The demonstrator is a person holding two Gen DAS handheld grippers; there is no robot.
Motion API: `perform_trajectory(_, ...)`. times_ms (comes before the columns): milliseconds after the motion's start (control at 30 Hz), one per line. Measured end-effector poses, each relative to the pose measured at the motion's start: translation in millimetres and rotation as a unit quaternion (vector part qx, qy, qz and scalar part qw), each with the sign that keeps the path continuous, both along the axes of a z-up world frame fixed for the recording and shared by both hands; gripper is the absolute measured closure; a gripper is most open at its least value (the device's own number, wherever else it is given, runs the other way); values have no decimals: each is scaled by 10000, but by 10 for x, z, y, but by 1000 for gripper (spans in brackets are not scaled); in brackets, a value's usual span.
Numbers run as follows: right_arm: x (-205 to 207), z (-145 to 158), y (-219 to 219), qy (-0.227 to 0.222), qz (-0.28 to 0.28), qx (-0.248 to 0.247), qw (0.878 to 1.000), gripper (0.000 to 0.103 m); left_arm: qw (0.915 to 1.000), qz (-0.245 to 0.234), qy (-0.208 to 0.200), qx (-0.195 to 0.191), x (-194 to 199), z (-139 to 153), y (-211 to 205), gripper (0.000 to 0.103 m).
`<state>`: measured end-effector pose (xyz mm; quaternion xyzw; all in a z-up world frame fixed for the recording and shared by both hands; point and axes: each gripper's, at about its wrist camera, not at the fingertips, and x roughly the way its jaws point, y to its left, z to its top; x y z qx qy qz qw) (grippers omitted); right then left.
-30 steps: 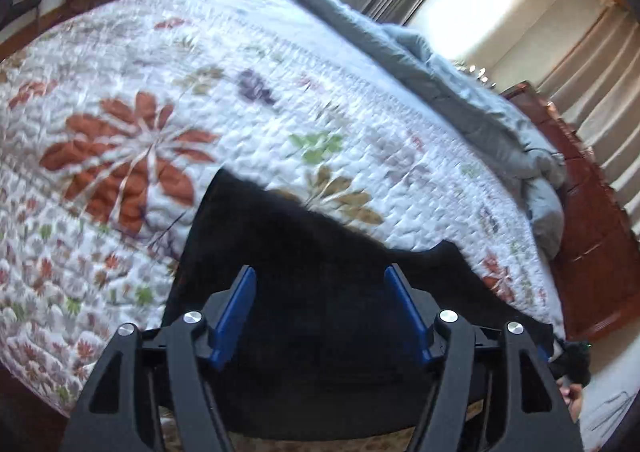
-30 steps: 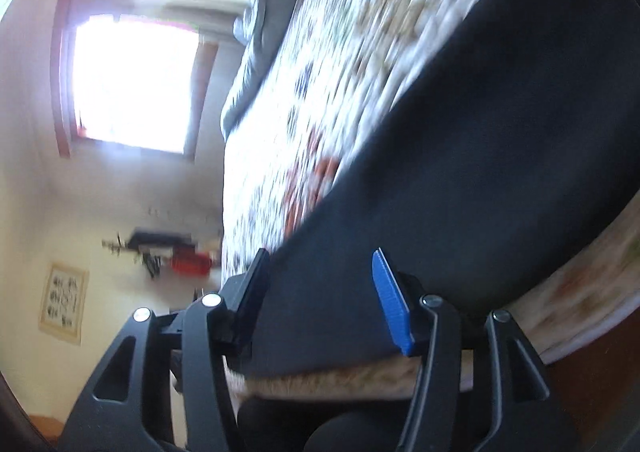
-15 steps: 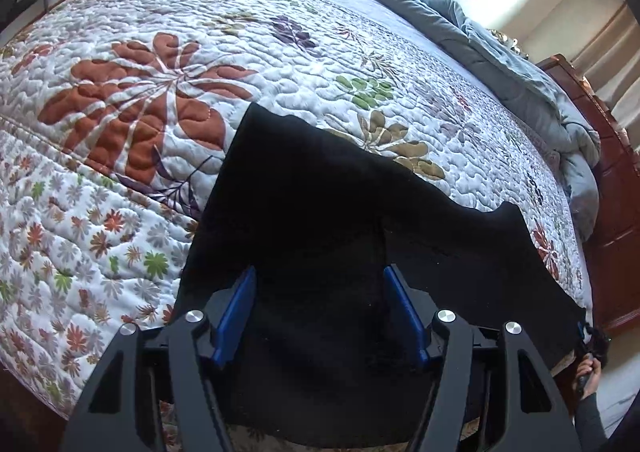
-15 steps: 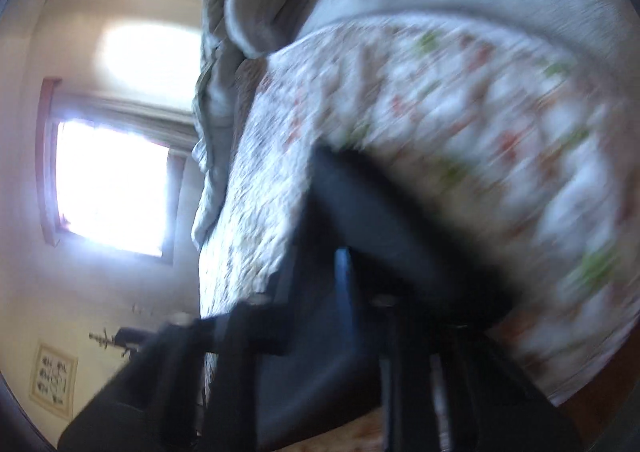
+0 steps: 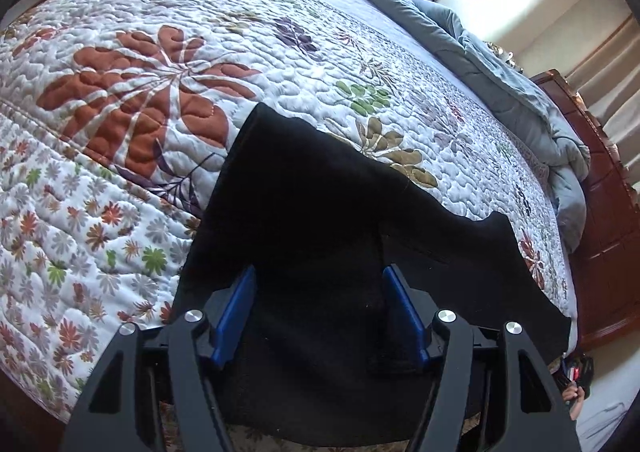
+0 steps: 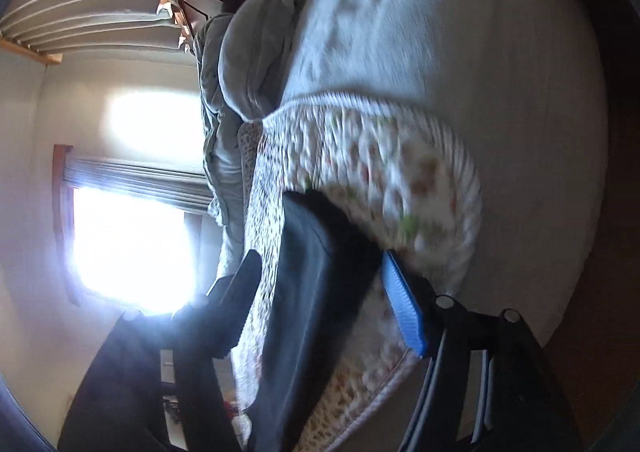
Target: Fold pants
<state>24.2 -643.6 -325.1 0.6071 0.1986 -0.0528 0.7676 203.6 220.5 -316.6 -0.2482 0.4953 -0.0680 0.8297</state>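
pants (image 5: pixel 320 220), black, lie flat on the quilt (image 5: pixel 160 92) of the bed, at its near edge, their lower hem hanging a little over that edge. one part reaches up toward the middle of the quilt, ending beside the big rust-red leaf print; another part spreads off to the right along the near edge toward the right corner of the bed. a seam or fold line runs down the cloth just left of the right fingertip. a grey-blue blanket (image 5: pixel 500 64) is bunched along the far side of the bed, next to a dark wooden headboard (image 5: pixel 608 212).

left tongs (image 5: pixel 320 316) are spread wide above the pants near the bed's near edge, blue pads apart, with black cloth showing between them; whether the tips touch the cloth cannot be told.

right tongs (image 6: pixel 320 304) are also spread, seen in a blurred, tilted view at the corner of the bed. a thick folded edge of the pants (image 6: pixel 316 292) sits between the two fingers, but the fingers are apart and do not pinch it. a bright window (image 6: pixel 128 248) lies behind.
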Motion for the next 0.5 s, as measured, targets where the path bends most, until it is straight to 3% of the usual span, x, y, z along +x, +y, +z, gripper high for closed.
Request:
perform_trajectory(267,103,-2,115,-66,60,114,9999,33,10000,-11,-3,12,-6,5,1,37)
perform_trajectory(433,241,43,115,-236,156,116,9995,34,10000,1,-12,-16,-13,7,1,36)
perform_trajectory(500,261,-50,144,-107,172,143,9997,48,10000,1,-15,-19,-7,8,0,36)
